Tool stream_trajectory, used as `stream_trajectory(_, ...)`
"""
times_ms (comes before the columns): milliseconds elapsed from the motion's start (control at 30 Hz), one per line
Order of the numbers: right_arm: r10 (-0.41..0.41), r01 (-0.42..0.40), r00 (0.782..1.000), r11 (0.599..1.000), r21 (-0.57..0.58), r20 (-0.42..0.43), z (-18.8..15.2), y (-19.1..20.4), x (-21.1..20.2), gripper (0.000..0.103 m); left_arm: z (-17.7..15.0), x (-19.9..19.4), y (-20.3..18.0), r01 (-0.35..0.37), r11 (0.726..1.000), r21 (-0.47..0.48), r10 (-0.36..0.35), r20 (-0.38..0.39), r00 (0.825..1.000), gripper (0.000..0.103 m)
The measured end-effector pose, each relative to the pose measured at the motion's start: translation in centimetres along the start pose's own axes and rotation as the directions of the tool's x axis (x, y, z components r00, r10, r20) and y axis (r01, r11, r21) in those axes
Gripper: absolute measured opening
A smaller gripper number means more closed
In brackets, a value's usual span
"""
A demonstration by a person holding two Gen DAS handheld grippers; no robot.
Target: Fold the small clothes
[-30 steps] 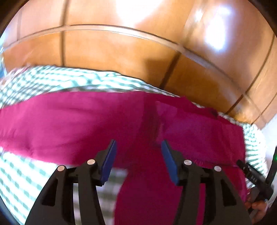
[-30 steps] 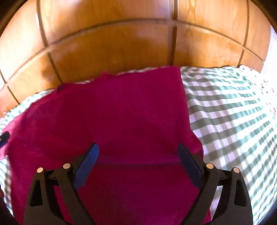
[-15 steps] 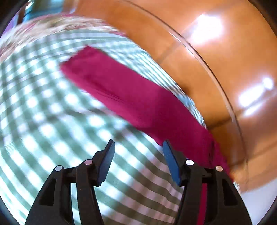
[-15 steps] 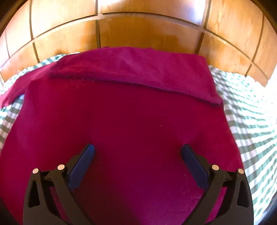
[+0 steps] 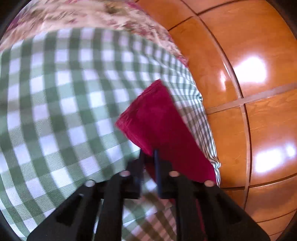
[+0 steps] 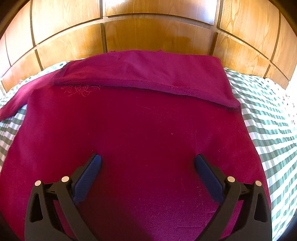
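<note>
Wood-panelled headboard (image 6: 157,35) behind, green-and-white checked cloth (image 5: 55,111) over the bed, floral bedding (image 5: 92,13) past its far edge. Magenta garment (image 6: 139,139) lies flat on the checks, filling most of the right wrist view; one sleeve (image 6: 148,74) is already folded across the top of the body, under the headboard. Opposite sleeve (image 5: 161,118) stretches out along the cloth edge in the left wrist view. Left gripper (image 5: 151,157) has its jaws brought together on the near edge of that sleeve, a thin pinch of magenta caught between the pads (view is smeared, so how deep the bite goes cannot be told). Right gripper (image 6: 147,166) hangs over the lower body of the garment with jaws spread as wide as they go, nothing between them, pads clear of the fabric. Step in hand, by the look of it: folding the second sleeve inward. Next move likely calls for lifting the pinched sleeve and carrying it across onto the body, laying it flat beside the first fold; the right gripper could pin the body so it does not drag.
</note>
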State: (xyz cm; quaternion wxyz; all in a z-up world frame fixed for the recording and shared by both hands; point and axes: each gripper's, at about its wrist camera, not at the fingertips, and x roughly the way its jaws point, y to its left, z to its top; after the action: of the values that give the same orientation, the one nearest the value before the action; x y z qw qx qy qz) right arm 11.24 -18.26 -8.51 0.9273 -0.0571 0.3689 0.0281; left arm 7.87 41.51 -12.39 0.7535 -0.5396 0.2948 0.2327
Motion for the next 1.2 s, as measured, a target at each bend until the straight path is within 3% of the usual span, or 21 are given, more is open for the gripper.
stream_trajectory(100, 0.000, 0.000, 1.000, 1.000, 0.000, 0.000, 0.1, 0.0, 0.0, 0.100, -0.8, -1.0, -3.9, 0.066, 0.990, 0.123, -0.070, 0.027, 0.997, 0.007)
stream_trajectory(167, 0.001, -0.001, 1.000, 1.000, 0.000, 0.000, 0.0, 0.0, 0.0, 0.100, -2.6, -2.0, -7.8, 0.164, 0.959, 0.232, -0.169, 0.004, 0.986, 0.007)
stream_trajectory(267, 0.006, -0.006, 1.000, 1.000, 0.002, 0.007, 0.1, -0.1, 0.1, 0.100, -6.5, -3.0, -13.0, 0.273, 0.886, 0.374, -0.267, -0.070, 0.961, 0.007)
stream_trajectory(333, 0.010, -0.010, 1.000, 1.000, 0.004, 0.007, 0.1, -0.1, 0.1, 0.100, -10.1, -3.3, -16.3, 0.337, 0.822, 0.459, -0.308, -0.138, 0.941, 0.007)
stream_trajectory(367, 0.012, -0.012, 1.000, 1.000, 0.006, 0.008, 0.1, -0.2, 0.1, 0.100, -12.7, -3.2, -18.2, 0.373, 0.775, 0.510, -0.322, -0.189, 0.928, 0.007)
stream_trajectory(467, 0.020, -0.020, 1.000, 1.000, 0.012, 0.009, 0.2, -0.3, 0.1, 0.100, -19.7, -2.5, -21.6, 0.436, 0.658, 0.614, -0.308, -0.308, 0.900, 0.007)
stream_trajectory(533, 0.026, -0.026, 1.000, 1.000, 0.018, 0.010, 0.2, -0.3, 0.2, 0.100, -24.3, -1.1, -22.8, 0.451, 0.595, 0.666, -0.255, -0.375, 0.891, 0.007)
stream_trajectory(600, 0.034, -0.034, 0.999, 0.999, 0.024, 0.011, 0.3, -0.4, 0.2, 0.100, -27.4, 0.2, -22.9, 0.465, 0.552, 0.692, -0.202, -0.430, 0.880, 0.010)
stream_trajectory(667, 0.042, -0.042, 0.999, 0.999, 0.031, 0.011, 0.3, -0.5, 0.3, 0.100, -30.2, 1.3, -22.1, 0.451, 0.520, 0.726, -0.138, -0.450, 0.883, 0.017)
stream_trajectory(733, 0.054, -0.055, 0.998, 0.998, 0.039, 0.008, 0.4, -0.7, 0.3, 0.100, -30.7, 2.0, -21.3, 0.433, 0.500, 0.750, -0.106, -0.443, 0.890, 0.033)
stream_trajectory(800, 0.068, -0.068, 0.998, 0.997, 0.044, 0.000, 0.7, -0.9, 0.2, 0.100, -31.7, 2.0, -20.6, 0.414, 0.475, 0.776, -0.081, -0.430, 0.899, 0.034)
stream_trajectory(867, 0.108, -0.109, 0.994, 0.992, 0.067, 0.010, 1.5, -1.0, -0.5, 0.090, -31.8, 1.2, -19.2, 0.397, 0.447, 0.802, -0.064, -0.414, 0.908, 0.034)
stream_trajectory(933, 0.207, -0.208, 0.978, 0.972, 0.112, 0.025, 2.8, -0.9, -1.1, 0.071, -31.9, 0.6, -17.6, 0.376, 0.435, 0.818, -0.050, -0.395, 0.917, 0.034)
stream_trajectory(1033, 0.307, -0.308, 0.951, 0.943, 0.127, 0.023, 4.9, 0.6, -0.7, 0.054, -31.6, 0.1, -15.0, 0.348, 0.465, 0.814, -0.027, -0.380, 0.925, 0.034)
stream_trajectory(1200, 0.374, -0.367, 0.925, 0.925, 0.095, -0.067, 8.0, 5.4, 3.5, 0.047, -31.7, 0.8, -12.5, 0.330, 0.511, 0.794, -0.003, -0.383, 0.924, 0.036)
